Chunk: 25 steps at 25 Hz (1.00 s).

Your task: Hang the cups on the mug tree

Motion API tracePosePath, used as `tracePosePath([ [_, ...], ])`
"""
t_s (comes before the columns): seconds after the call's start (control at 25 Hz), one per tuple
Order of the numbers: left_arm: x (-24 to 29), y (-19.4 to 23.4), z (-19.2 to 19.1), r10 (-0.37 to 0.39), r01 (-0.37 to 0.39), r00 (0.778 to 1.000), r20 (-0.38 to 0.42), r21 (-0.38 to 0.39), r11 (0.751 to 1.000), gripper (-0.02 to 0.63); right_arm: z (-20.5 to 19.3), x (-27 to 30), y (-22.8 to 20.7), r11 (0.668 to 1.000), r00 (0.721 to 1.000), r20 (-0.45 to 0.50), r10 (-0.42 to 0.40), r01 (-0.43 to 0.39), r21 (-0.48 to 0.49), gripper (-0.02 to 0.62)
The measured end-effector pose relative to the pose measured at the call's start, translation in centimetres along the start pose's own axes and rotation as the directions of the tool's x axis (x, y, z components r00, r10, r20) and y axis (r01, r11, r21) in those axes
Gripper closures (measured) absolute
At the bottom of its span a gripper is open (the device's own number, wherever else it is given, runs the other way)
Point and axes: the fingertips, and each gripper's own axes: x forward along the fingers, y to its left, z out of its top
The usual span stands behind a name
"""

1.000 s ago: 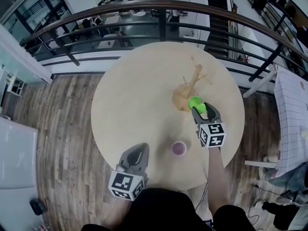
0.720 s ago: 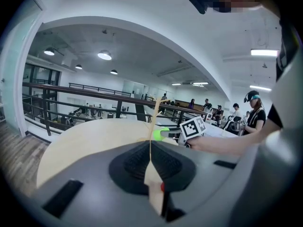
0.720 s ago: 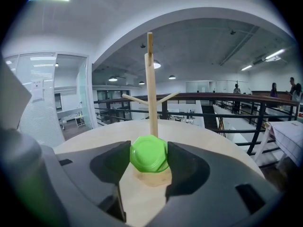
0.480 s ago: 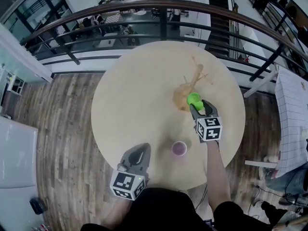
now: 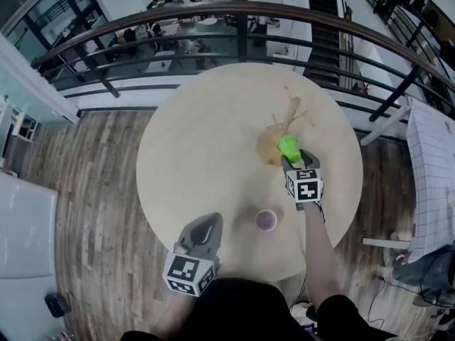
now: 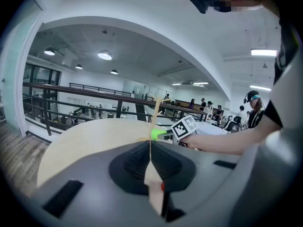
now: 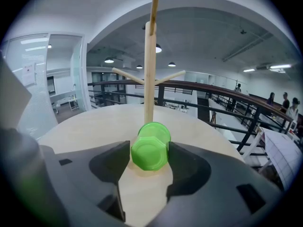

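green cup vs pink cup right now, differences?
Colour: the green cup is bright green, the pink cup pale pink.
Hold: the green cup sits clamped in the right gripper; nothing touches the pink cup.
Pose: the green cup lies tipped, base toward the gripper, by the mug tree; the pink cup stands mouth up on the table.
Shared: neither hangs on the tree.

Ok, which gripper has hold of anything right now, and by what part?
The right gripper holds the green cup across its sides near the base, with the base toward that gripper's camera. The left gripper is shut on nothing.
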Motion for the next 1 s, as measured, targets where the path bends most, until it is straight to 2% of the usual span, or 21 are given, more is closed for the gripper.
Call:
tracePosePath([
  [0.28,-0.1,-0.2,-0.1,-0.003,0.003,1.0,0.0,0.003,1.0,0.592,0.5,-1.1,-0.2,1.0,1.0,0.017,-0.007,0.007,-0.002,0.31],
  [0.48,0.1,-0.9,0.0,-0.019,0.019,1.0,0.004,0.006,1.0,0.592,2.1,-4.9,0.0,1.0,0.993,0.114,-0.016,0.015,0.014,0.31],
  [0.56,0.3,-1.2,-0.1,-0.029,0.029,1.0,0.002,0.006,1.0,0.592,2.9,-7.0,0.0,0.999,0.987,0.159,-0.011,0.003,0.052,0.31],
  [0.72,0.6,-1.9,-0.4,-0.046,0.046,0.999,-0.001,0.005,0.999,0.592,4.8,-11.7,-0.1,0.989,0.964,0.266,-0.007,-0.033,0.145,0.313],
  [0.88,0.7,-2.5,-0.5,-0.06,0.06,0.998,-0.004,0.008,0.998,0.592,5.9,-16.0,0.6,0.989,0.934,0.357,0.017,-0.07,0.134,0.347],
  [1.0,0.6,-2.9,-0.6,-0.07,0.07,0.998,-0.007,0.011,0.998,0.592,5.8,-19.0,0.8,0.991,0.915,0.403,0.004,-0.057,0.12,0.405],
])
